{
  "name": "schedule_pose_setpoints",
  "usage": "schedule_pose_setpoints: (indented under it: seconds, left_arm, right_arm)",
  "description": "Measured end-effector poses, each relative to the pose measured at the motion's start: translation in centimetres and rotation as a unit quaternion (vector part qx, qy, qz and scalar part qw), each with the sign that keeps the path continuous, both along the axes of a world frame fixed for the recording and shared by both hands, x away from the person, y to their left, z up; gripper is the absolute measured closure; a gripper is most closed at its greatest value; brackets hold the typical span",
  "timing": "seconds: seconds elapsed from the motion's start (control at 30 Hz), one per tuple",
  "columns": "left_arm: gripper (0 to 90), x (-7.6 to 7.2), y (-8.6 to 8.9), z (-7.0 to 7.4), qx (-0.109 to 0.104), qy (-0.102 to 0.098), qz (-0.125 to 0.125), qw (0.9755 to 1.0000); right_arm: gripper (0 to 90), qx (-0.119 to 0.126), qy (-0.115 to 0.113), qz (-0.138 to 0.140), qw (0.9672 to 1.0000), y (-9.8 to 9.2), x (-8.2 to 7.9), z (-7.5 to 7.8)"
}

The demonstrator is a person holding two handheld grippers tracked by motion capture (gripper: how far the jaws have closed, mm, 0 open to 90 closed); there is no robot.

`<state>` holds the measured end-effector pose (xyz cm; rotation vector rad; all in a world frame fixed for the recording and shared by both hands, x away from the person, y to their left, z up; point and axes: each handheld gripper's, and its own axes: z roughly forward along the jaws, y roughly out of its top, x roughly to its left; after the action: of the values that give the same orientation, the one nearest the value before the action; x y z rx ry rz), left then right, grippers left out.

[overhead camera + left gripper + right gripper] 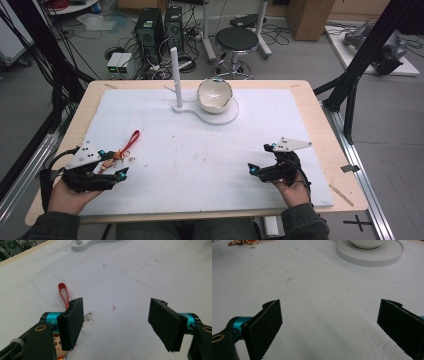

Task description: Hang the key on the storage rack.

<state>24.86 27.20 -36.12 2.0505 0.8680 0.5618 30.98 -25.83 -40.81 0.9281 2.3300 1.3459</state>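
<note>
The small toy figure with the red loop (121,151) lies near the left edge of the white board (200,165), just beside the left gripper (116,172) — outside its wide-open, empty jaws, probably ready for lining up. The right gripper (256,170) rests near the front right corner, jaws spread and empty — apparently waiting.

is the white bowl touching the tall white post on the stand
Apart. The high view shows a strip of stand between the white bowl and the tall white post.
</note>
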Motion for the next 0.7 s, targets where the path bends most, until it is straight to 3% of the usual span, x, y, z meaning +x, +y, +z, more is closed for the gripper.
schedule_pose_setpoints:
  seconds: [0.3,0.7]
  left_arm:
    - [31.8,2.6,0.6,1.4,0.009,0.008,0.003,0.9999]
    - [31.9,5.4,0.7,1.3,0.018,0.029,0.014,0.9993]
  right_arm:
    - [4.9,0.002,-0.001,0.0,1.0,0.0,0.1,0.1]
    - [4.9,0.009,-0.001,0.0,1.0,-0.3,0.2,0.1]
